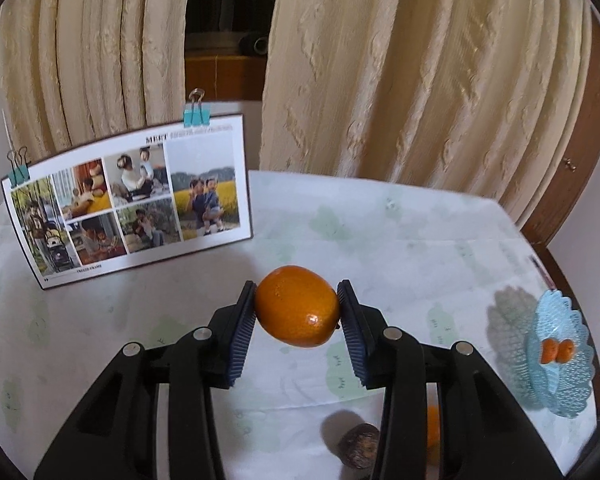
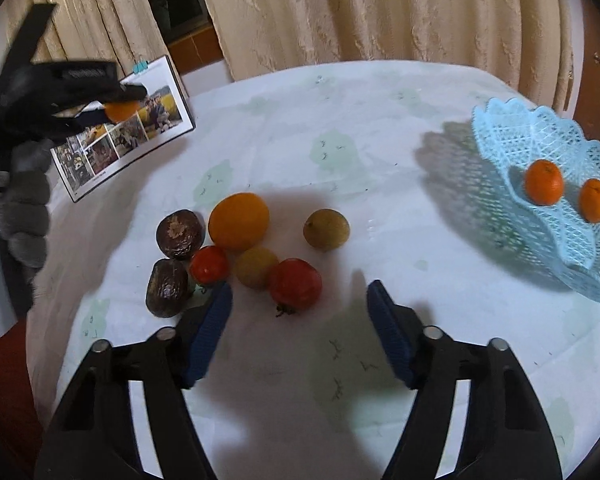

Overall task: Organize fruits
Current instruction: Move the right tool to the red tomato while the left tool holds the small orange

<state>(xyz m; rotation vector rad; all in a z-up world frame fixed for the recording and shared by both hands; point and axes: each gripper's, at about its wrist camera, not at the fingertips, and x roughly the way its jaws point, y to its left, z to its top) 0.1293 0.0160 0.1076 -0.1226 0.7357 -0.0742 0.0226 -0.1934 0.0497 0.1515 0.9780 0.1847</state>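
My left gripper [image 1: 298, 300] is shut on a small orange [image 1: 297, 306] and holds it in the air above the table; it also shows in the right wrist view [image 2: 120, 111] at the far left. My right gripper [image 2: 300, 300] is open and empty, just in front of a cluster of fruit: a large orange [image 2: 239, 221], two dark avocados [image 2: 179, 234], a red tomato [image 2: 209, 265], a red pomegranate [image 2: 295, 283], and two yellow-green fruits [image 2: 326, 228]. A light blue lattice basket [image 2: 540, 136] at the right holds two small oranges [image 2: 544, 182].
A photo calendar [image 1: 140, 200] with clips stands at the table's back left. Cream curtains [image 1: 420, 80] hang behind the round table with its white cloth [image 2: 340, 120]. The basket also shows at the right edge in the left wrist view [image 1: 540, 332].
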